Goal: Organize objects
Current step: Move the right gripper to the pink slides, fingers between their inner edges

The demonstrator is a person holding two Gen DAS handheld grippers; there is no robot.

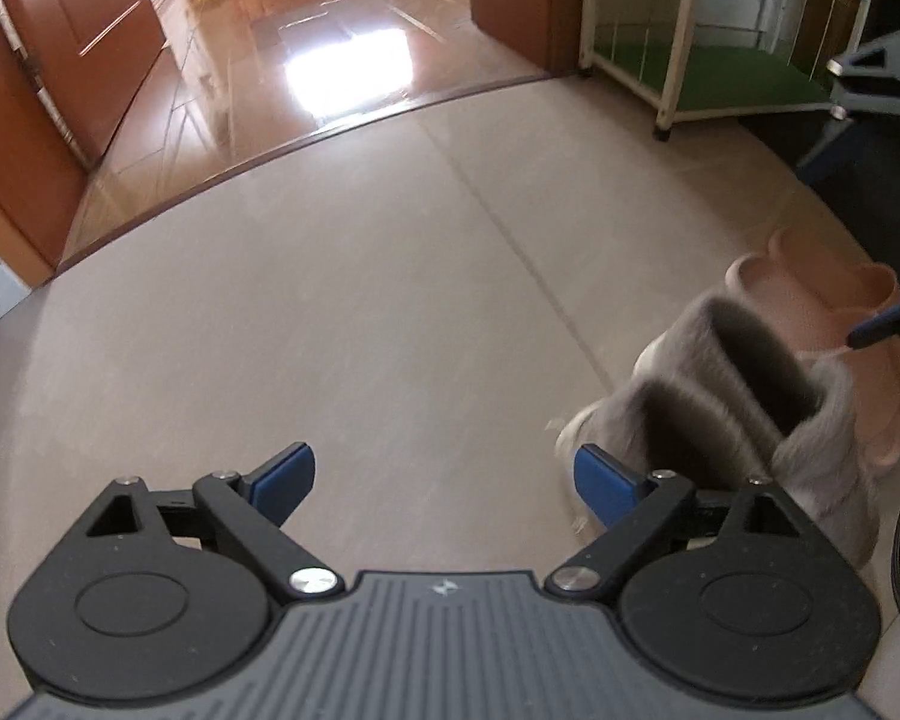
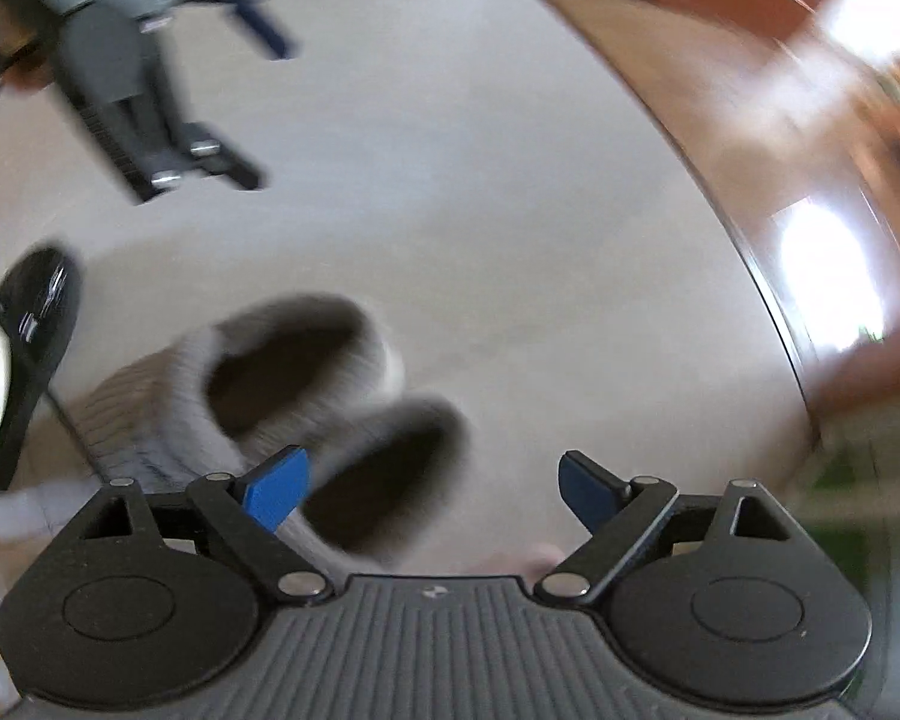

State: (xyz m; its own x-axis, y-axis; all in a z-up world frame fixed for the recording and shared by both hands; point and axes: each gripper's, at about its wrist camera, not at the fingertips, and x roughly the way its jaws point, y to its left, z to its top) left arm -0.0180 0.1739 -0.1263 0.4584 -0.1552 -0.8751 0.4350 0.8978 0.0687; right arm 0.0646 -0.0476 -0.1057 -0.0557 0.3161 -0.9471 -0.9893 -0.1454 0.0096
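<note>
While both grippers hang above the pale tiled floor point(image 1: 360, 312), the left gripper point(image 1: 444, 480) has its blue-padded jaws spread wide with nothing between them. The right gripper point(image 2: 432, 489) is likewise released, its jaws apart (that view is blurred). A pair of grey knitted ankle boots point(image 1: 744, 384) stands upright on the floor, side by side, just beside pink slippers point(image 1: 810, 300) and near a white rack point(image 1: 678, 42).

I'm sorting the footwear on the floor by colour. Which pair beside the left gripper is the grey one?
The fuzzy knitted grey slippers, the pair nearer the open left gripper. The smooth pink slippers lie just behind them.
</note>
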